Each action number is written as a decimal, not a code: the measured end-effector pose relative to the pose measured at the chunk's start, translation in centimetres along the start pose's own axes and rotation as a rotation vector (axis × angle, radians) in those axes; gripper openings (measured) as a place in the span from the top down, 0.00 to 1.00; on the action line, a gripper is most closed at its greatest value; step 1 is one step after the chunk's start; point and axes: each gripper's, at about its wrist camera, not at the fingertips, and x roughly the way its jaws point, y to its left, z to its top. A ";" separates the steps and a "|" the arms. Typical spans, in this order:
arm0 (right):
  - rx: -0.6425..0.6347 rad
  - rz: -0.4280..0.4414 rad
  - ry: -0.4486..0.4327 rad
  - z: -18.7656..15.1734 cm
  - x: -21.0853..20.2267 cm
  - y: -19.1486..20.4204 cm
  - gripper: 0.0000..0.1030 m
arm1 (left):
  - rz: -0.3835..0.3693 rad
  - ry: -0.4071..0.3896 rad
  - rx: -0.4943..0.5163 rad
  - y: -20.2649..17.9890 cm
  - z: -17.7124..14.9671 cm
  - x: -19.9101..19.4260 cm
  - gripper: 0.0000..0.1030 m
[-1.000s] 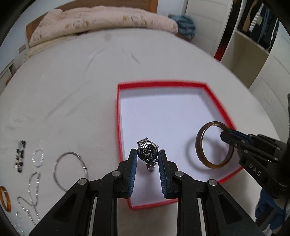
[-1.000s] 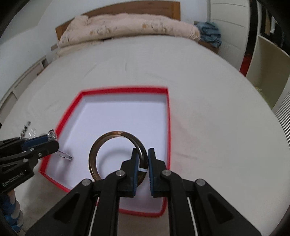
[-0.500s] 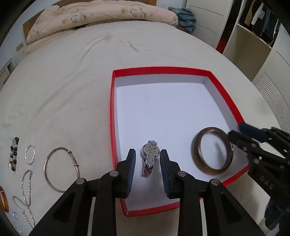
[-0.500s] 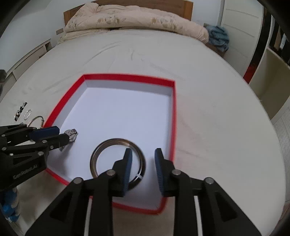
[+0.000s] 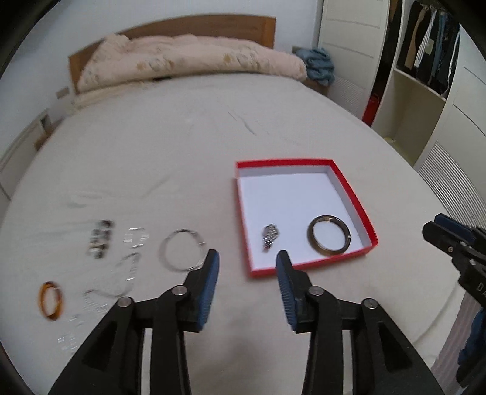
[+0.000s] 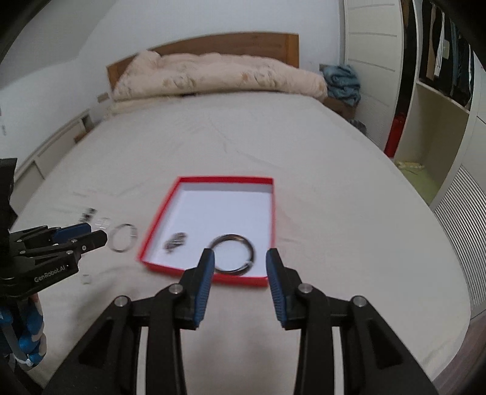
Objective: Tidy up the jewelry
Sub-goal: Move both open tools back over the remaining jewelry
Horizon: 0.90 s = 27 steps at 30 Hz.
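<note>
A red box with a white floor lies on the bed; it also shows in the right wrist view. Inside it lie a silver watch and a brown bangle. My left gripper is open and empty, raised above the bed near the box's near left corner. My right gripper is open and empty, raised in front of the box's near edge. Left of the box lie a silver bangle, an amber bangle, a dark bead bracelet and thin chains.
The bed sheet stretches far back to a rolled beige duvet and a wooden headboard. Wardrobe shelves stand to the right of the bed. The bed's near right edge drops off close to my right gripper.
Both grippers let go, the watch and the brown bangle now lie in the box. Both grippers opened wide and pulled back and up from the box.
</note>
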 end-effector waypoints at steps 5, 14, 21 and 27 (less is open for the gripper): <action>-0.031 0.053 -0.065 -0.4 -5.4 3.9 0.67 | 0.077 -0.067 0.006 2.8 -2.1 -6.8 0.50; -0.088 0.129 -0.168 -1.9 -14.0 10.3 0.67 | 0.217 -0.170 -0.083 11.4 -7.6 -17.9 0.41; -0.156 0.177 -0.230 -3.5 -19.6 14.4 0.67 | 0.338 -0.253 -0.159 16.7 -11.9 -24.7 0.30; -0.176 0.218 -0.258 -4.3 -21.2 16.7 0.67 | 0.383 -0.274 -0.207 19.3 -14.9 -27.5 0.26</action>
